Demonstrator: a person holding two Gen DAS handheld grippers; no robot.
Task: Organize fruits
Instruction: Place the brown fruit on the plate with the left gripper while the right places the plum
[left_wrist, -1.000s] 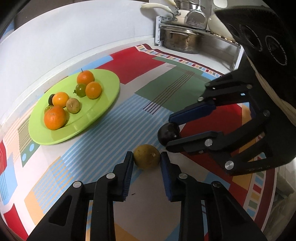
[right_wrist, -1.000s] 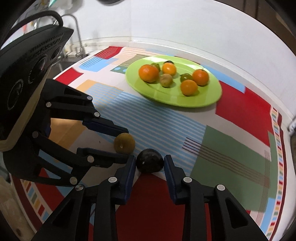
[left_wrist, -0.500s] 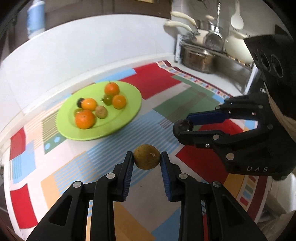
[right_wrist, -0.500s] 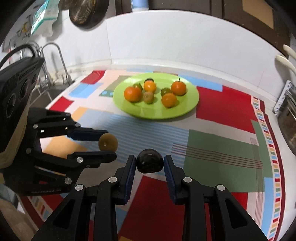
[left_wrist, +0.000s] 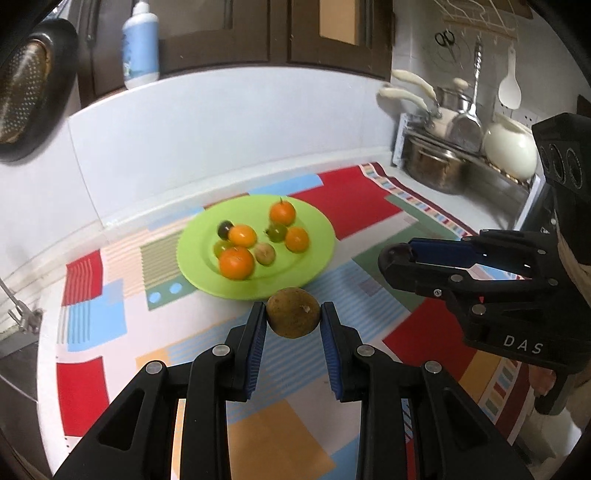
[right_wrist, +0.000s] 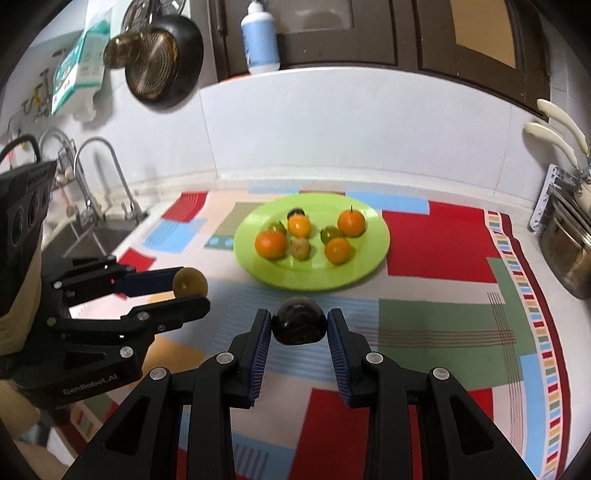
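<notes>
My left gripper (left_wrist: 293, 318) is shut on a brown round fruit (left_wrist: 293, 312) and holds it in the air above the mat, short of the green plate (left_wrist: 317, 254). It also shows in the right wrist view (right_wrist: 190, 286). My right gripper (right_wrist: 299, 325) is shut on a dark purple fruit (right_wrist: 299, 321), also held above the mat; it appears in the left wrist view (left_wrist: 397, 258). The plate (right_wrist: 369, 258) holds several oranges and small green and dark fruits.
A colourful patchwork mat (right_wrist: 443, 314) covers the counter. A sink with a tap (right_wrist: 92, 206) is at the left. A rack with a steel pot (left_wrist: 436, 166) and pans stands at the right. A white wall runs behind the plate.
Both grippers have lifted their fruits off the mat and risen, now seeing the plate from higher up and more head-on. Both stay shut on their fruits.
</notes>
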